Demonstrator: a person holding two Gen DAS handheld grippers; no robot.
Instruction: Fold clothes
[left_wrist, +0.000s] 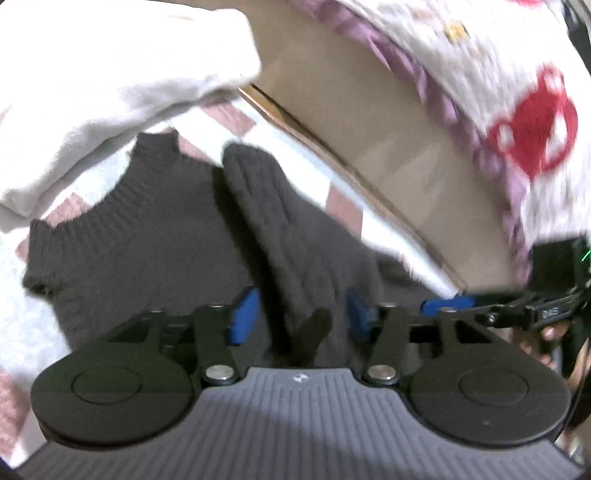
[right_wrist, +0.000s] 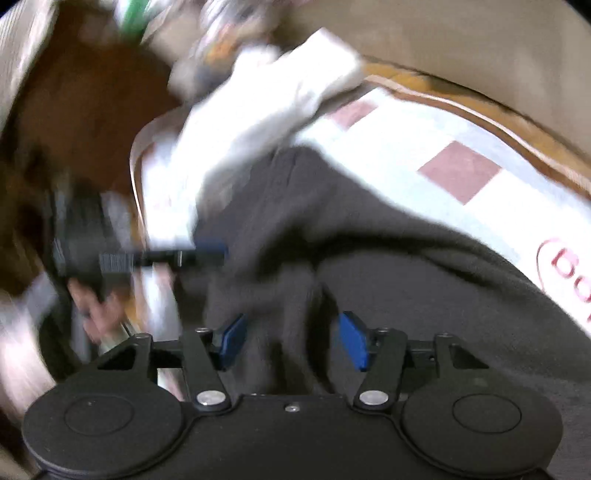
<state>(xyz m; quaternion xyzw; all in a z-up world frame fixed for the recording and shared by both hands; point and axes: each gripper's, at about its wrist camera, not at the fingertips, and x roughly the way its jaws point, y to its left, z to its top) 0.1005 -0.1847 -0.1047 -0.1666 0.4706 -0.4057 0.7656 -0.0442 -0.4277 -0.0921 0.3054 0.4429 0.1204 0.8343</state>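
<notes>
Dark knit sweater (left_wrist: 147, 229) lies flat on the checked pink-and-white bedcover (left_wrist: 343, 206), collar (left_wrist: 110, 206) pointing away from me toward the white garment (left_wrist: 110, 74) heaped beyond it. I take the collar as my landmark. One sleeve (left_wrist: 280, 229) is folded in over the body; its long axis runs from the cuff, just right of the collar, straight back toward my left gripper (left_wrist: 301, 314). That axis passes between my blue pads (left_wrist: 243, 314), and the near end of the sleeve sits in the gap, but the pads stand apart with cloth loose between them; I judge nothing is pinched. My right gripper (right_wrist: 291, 339) is also parted to a middling width, hovering over a raised ridge of the same dark knit (right_wrist: 369, 295) on the side of the body farther from the collar; the picture is blurred, and I see no pad pressing on fabric. In the left view the right gripper shows only as a blue tip (left_wrist: 447, 304) at the sweater's right edge, near the wall of a cardboard box (left_wrist: 369, 122). Judgement: the left gripper is the nearer one to the sleeve and is aligned with it lengthwise, so any next grasp of the sleeve falls to the left; the right is better placed for the hem side. Fold appears partly done: one sleeve in, body not yet doubled toward the collar.
</notes>
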